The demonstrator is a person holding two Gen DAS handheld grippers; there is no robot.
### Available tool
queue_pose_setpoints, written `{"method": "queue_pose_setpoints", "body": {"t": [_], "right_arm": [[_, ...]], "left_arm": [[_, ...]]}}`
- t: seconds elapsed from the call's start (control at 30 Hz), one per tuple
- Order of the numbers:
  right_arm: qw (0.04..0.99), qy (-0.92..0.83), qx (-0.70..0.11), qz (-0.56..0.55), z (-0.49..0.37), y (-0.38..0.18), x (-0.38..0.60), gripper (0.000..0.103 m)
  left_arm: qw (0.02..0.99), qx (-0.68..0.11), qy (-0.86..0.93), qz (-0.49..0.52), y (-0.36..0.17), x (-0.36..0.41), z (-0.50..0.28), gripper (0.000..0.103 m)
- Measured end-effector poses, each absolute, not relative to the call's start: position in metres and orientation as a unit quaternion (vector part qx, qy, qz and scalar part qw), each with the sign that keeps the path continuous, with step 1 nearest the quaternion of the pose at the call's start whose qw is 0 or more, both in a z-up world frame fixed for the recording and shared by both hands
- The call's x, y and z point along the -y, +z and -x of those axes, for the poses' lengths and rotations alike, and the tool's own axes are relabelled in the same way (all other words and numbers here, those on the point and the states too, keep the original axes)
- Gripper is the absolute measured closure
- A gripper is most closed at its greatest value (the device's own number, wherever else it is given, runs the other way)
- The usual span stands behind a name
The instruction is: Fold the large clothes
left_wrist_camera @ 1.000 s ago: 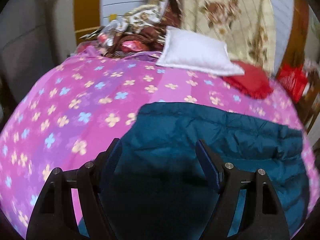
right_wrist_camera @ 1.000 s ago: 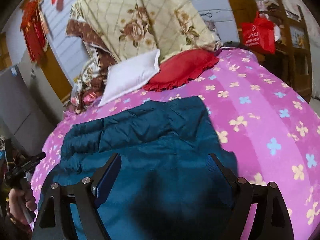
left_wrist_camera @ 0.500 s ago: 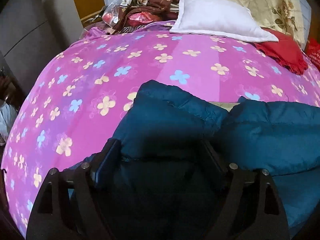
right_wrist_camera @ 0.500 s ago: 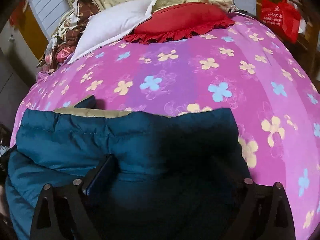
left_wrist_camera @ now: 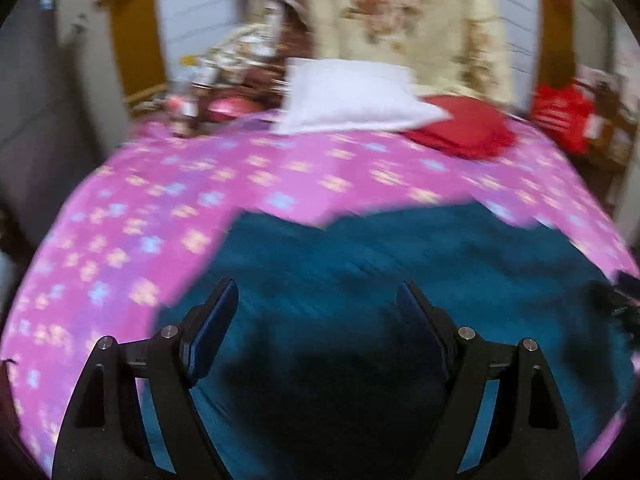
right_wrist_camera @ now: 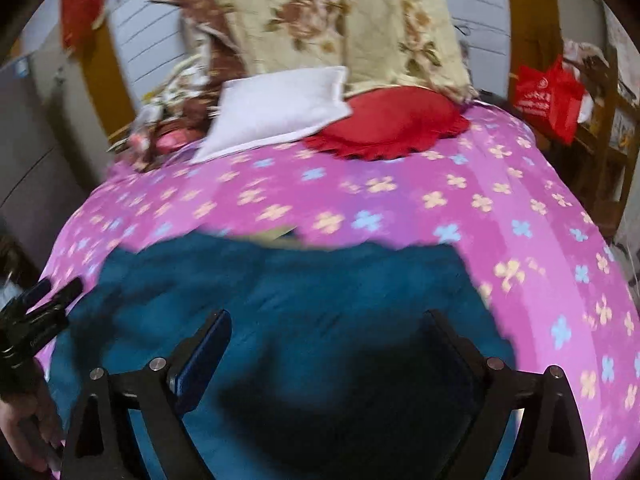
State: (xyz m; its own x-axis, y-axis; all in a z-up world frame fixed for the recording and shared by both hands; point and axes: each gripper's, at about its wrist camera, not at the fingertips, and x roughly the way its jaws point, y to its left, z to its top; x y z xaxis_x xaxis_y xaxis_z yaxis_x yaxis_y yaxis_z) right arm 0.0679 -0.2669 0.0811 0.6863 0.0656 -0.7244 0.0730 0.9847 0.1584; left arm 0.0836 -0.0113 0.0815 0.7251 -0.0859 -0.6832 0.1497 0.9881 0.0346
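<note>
While hovering over teal jacket (left_wrist_camera: pixel 400 264) on pink bedsheet (right_wrist_camera: pixel 400 196) (blurry), left gripper (left_wrist_camera: pixel 316 308) and right gripper (right_wrist_camera: pixel 326 336) spread wide, gripping nothing.

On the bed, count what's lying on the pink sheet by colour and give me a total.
Teal: 1, the padded jacket
White: 1, the pillow
Red: 1, the frilled cushion
Cream floral: 1, the quilt heaped at the head
Total: 4, not counting the blurred clutter at the far left corner.
</note>
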Motion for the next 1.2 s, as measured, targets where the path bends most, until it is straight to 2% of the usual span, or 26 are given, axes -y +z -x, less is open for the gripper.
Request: {"method": "queue_pose_setpoints", "body": {"t": [0.07, 0.17, 0.23, 0.4, 1.2], "right_arm": [[0.913, 0.004, -0.392, -0.11, -0.041, 0.066, 0.256, 0.008], [0.903, -0.009, -0.42, -0.087, -0.033, 0.029, 0.248, 0.0], [0.906, -0.003, -0.419, -0.063, -0.037, 0.019, 0.241, 0.0], [0.898, -0.002, -0.437, -0.046, -0.042, 0.015, 0.239, 0.0], [0.895, -0.002, -0.443, -0.05, -0.038, 0.016, 0.244, 0.0]], "left_arm": [[0.921, -0.38, -0.059, -0.053, 0.063, 0.015, -0.069, 0.021], [0.908, -0.412, -0.066, -0.035, 0.03, 0.011, -0.063, 0.02], [0.914, -0.4, -0.062, -0.012, 0.024, 0.003, -0.061, 0.013], [0.906, -0.418, -0.062, 0.007, 0.022, 0.001, -0.068, 0.006], [0.91, -0.412, -0.047, 0.02, 0.017, -0.002, -0.063, 0.001]]}}
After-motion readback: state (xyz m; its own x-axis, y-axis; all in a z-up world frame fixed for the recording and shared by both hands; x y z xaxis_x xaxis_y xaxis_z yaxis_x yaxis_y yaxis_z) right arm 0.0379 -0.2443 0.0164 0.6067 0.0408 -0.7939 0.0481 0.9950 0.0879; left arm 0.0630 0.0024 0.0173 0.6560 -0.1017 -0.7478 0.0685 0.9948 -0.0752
